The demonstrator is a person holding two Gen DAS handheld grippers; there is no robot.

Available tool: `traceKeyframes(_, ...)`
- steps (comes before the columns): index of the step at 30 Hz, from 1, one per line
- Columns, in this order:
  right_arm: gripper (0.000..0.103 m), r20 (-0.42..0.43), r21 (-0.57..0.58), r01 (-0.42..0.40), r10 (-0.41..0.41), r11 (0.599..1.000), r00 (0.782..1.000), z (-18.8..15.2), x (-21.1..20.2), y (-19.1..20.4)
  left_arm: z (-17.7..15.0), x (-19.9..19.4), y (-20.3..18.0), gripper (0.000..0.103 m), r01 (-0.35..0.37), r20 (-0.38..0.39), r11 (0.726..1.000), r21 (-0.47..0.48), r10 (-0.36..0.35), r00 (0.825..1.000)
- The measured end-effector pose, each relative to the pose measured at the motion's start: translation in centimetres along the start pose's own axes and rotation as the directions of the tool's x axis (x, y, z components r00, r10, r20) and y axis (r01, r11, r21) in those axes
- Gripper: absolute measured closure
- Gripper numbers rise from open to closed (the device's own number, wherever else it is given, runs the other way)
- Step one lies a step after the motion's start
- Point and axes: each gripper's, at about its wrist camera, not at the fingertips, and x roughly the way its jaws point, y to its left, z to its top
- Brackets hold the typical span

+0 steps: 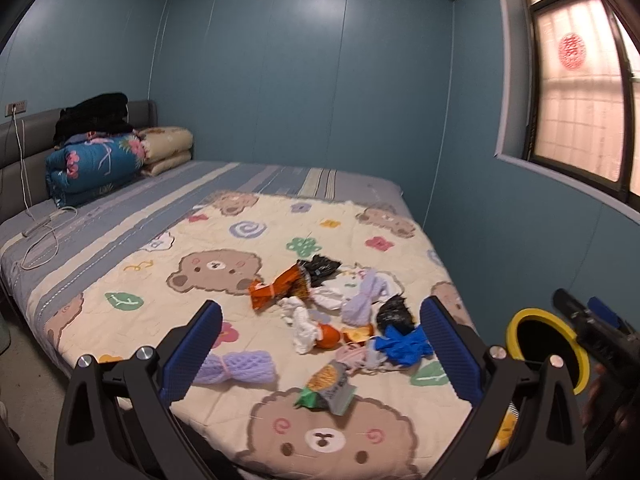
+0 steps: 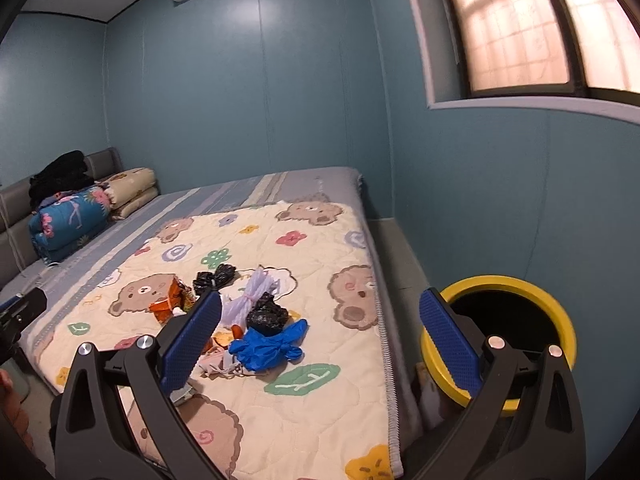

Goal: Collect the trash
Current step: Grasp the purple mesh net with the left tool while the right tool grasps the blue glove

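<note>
Trash lies heaped on the bear-print quilt [image 1: 224,312]: an orange snack wrapper [image 1: 276,290], black bags [image 1: 394,312], a blue glove [image 1: 404,342], orange peel [image 1: 328,336], white tissue [image 1: 304,322], a purple foam net [image 1: 236,368] and a green-grey packet [image 1: 328,386]. My left gripper [image 1: 320,344] is open and empty above the near end of the heap. My right gripper [image 2: 320,340] is open and empty, between the blue glove [image 2: 268,348] and the yellow-rimmed bin [image 2: 560,320] beside the bed. The bin also shows in the left wrist view [image 1: 516,322].
Folded quilts [image 1: 96,164] and black clothes [image 1: 94,116] are stacked at the headboard, with a white cable [image 1: 40,236] on the sheet. A blue wall with a window [image 1: 580,100] runs along the right of the bed. The right gripper body [image 1: 592,324] shows over the bin.
</note>
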Motion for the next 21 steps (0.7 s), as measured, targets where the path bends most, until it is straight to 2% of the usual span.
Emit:
traceKeyframes(2,0.008,-0.025,-0.027,-0.031,0.03,0.999,0.999,0.6,1.1,0.1,0.6,1.6,1.2,0.007,-0.011,-0.049,1.0,0.02,0.012,0.999)
traceKeyframes(5,0.008,-0.087,-0.054,-0.083,0.078,0.995,0.993,1.4,3.3,0.5,1.4,4.1,3.1,0.007,0.016,-0.133,1.0,0.022,-0.013,0.991)
traceKeyframes(8,0.008,-0.187,-0.048,-0.118,0.107,0.992,0.977,1.6,6.4,0.9,1.4,6.6,4.7,0.007,0.073,-0.23,0.997,0.0,-0.071,0.971)
traceKeyframes(10,0.008,-0.232,-0.059,-0.121,0.104,0.991,0.967,1.4,8.2,1.3,1.0,8.4,5.7,0.007,0.072,-0.29,0.997,-0.002,-0.07,0.954)
traceKeyframes(12,0.008,-0.28,-0.043,-0.146,0.128,0.988,0.951,1.1,10.0,1.4,0.4,9.8,7.0,0.007,0.058,-0.32,0.998,-0.018,-0.06,0.946)
traceKeyframes(15,0.008,-0.362,-0.018,-0.192,0.173,0.981,0.916,0.3,12.9,1.8,-0.5,12.1,8.8,0.007,0.02,-0.371,1.0,-0.017,-0.025,0.928)
traceKeyframes(21,0.008,-0.48,-0.003,-0.265,0.231,0.964,0.846,-1.6,17.3,2.9,-2.2,16.2,10.5,0.007,0.014,-0.466,0.997,0.069,0.02,0.885)
